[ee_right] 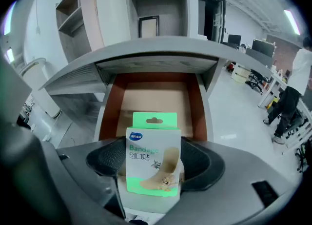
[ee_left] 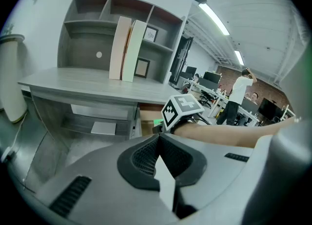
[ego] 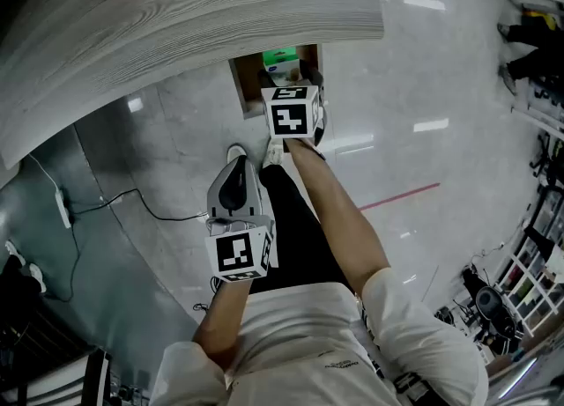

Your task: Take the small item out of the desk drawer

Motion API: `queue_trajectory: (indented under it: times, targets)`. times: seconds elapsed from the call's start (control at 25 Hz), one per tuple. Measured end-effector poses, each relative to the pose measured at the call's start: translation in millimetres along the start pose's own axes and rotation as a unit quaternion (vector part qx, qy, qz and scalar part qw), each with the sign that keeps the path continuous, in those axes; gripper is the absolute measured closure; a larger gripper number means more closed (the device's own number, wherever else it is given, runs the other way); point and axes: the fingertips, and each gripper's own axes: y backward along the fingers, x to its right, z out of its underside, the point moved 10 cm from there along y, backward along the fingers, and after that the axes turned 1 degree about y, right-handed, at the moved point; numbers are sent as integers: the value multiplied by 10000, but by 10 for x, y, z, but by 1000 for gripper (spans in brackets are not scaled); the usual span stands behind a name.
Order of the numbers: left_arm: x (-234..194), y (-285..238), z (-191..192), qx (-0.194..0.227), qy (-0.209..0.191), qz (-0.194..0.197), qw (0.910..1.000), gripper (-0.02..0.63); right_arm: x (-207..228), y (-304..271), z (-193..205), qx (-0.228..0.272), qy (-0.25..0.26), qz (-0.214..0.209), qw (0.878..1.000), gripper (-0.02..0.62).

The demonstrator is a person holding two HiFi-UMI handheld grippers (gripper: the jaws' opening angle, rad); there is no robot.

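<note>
The right gripper (ee_right: 155,182) clamps the bandage box (ee_right: 152,151) upright over the front edge of the open drawer (ee_right: 156,97). The left gripper (ee_left: 158,159) is empty, jaws together. In the head view, the desk top (ego: 176,34) hides the drawer's rear.

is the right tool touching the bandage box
Touching. The right gripper view shows the bandage box upright between the dark pads of the right tool, which close against its sides.

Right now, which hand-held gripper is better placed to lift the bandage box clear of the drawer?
Right. The right hand-held gripper is shut on the bandage box over the open drawer; the left hand-held gripper hangs back, shut and empty.
</note>
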Motion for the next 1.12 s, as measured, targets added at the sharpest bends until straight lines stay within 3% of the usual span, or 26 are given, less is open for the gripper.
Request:
queue_trajectory:
  times: [0.76,1.12]
  targets:
    - [225,547,-509,453,-504,94,9977,591,-44,986,-231,538,47,-34,9985,238]
    - [288,746,-878,666,-663,145,9955,591,-118,1464,-524,898,124,-111,9958,238]
